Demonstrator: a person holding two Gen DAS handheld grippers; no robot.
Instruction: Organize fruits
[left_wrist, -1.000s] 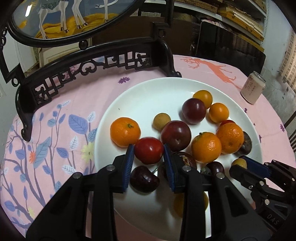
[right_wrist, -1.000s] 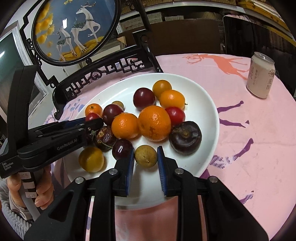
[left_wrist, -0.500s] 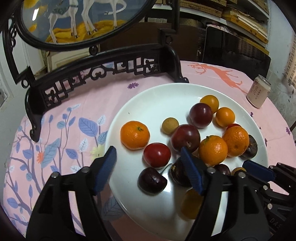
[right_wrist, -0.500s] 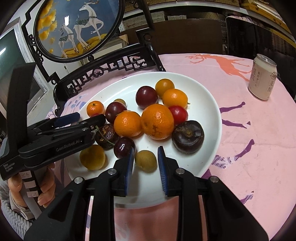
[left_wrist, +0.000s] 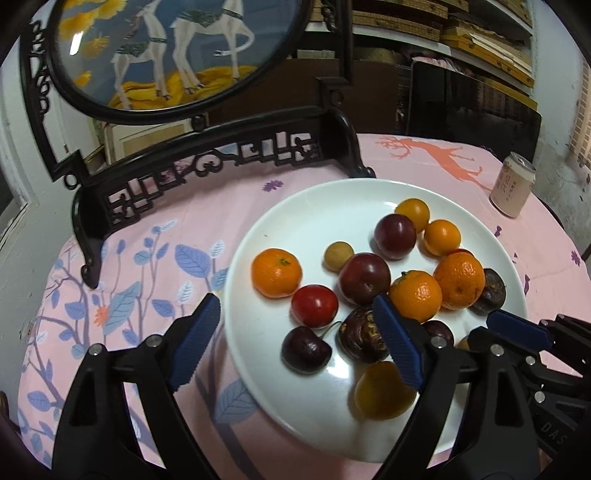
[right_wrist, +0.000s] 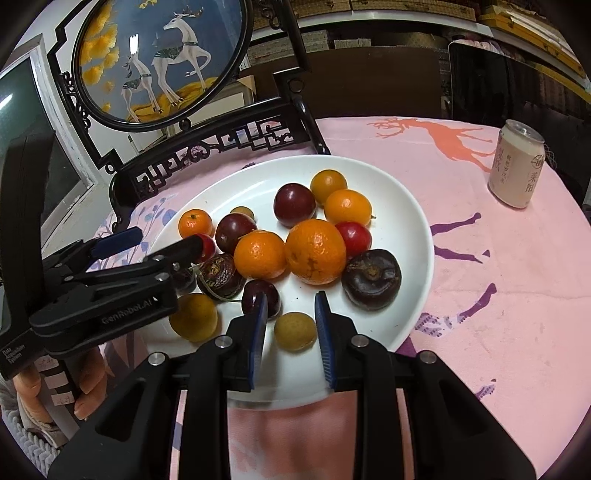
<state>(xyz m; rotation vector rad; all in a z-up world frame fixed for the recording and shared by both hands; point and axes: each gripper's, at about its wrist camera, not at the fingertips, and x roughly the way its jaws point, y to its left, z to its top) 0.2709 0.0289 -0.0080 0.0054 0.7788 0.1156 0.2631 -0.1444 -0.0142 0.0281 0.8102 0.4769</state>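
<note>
A white plate (left_wrist: 295, 206) (right_wrist: 417, 236) holds several fruits: oranges, plums, cherries, small yellow fruits. My left gripper (left_wrist: 295, 343) is open wide over the plate's near left rim, empty. A red tomato-like fruit (left_wrist: 314, 305) and a dark cherry (left_wrist: 305, 350) lie on the plate between its fingers. My right gripper (right_wrist: 290, 325) is partly open around a small yellow-brown fruit (right_wrist: 294, 331) at the plate's near edge, its pads apart from it. The left gripper also shows in the right wrist view (right_wrist: 162, 243).
A black carved stand (left_wrist: 207, 162) with a round deer picture (left_wrist: 177, 51) stands behind the plate. A drink can (left_wrist: 511, 190) (right_wrist: 517, 168) stands at the far right on the pink tablecloth (right_wrist: 498, 295). The table edge curves away on the right.
My left gripper let go of the red fruit, opened wide and drew back. My right gripper opened slightly around the small yellow-brown fruit and drew back a little.
</note>
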